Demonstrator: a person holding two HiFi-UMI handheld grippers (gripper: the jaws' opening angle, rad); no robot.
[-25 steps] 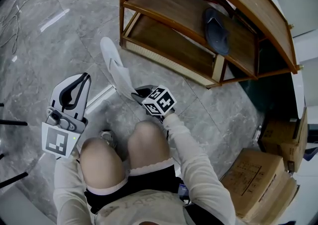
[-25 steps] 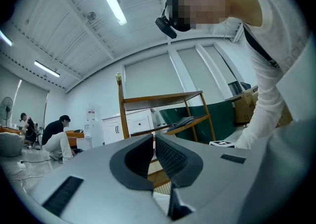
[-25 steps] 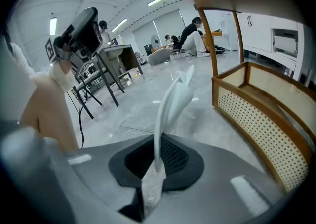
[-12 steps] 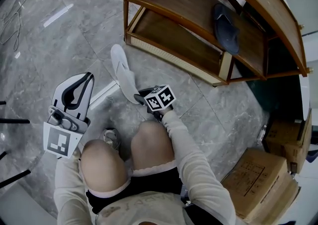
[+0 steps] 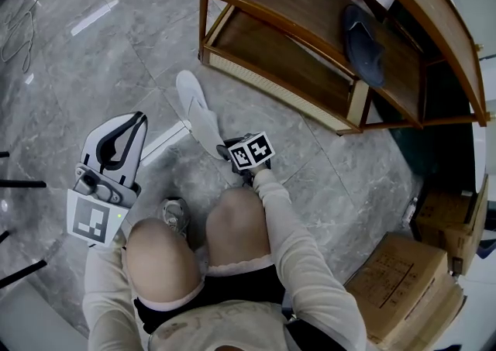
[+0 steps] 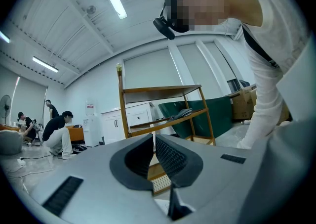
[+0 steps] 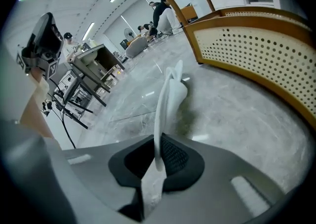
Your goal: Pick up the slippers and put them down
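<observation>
A white slipper [image 5: 198,113] hangs edge-on from my right gripper [image 5: 225,148], which is shut on its heel end just in front of the person's knee. In the right gripper view the slipper [image 7: 168,94] runs out from between the pads, and its toe is low over the grey marble floor [image 7: 237,119]. A dark blue slipper [image 5: 363,32] lies on the middle shelf of the wooden rack [image 5: 287,70]. It also shows in the left gripper view [image 6: 180,114]. My left gripper [image 5: 138,119] is held level at the left, shut with nothing in it.
Cardboard boxes [image 5: 403,280] stand at the lower right and a dark green object [image 5: 422,140] behind the rack. The person's knees and a sneaker [image 5: 174,214] are below the grippers. Cables [image 5: 15,32] and black stand legs [image 5: 19,184] lie at the left. People sit in the background [image 6: 59,131].
My right gripper has sunk toward the floor with the white slipper in it and rolled, so the slipper now lies lower. The left gripper has hardly moved.
</observation>
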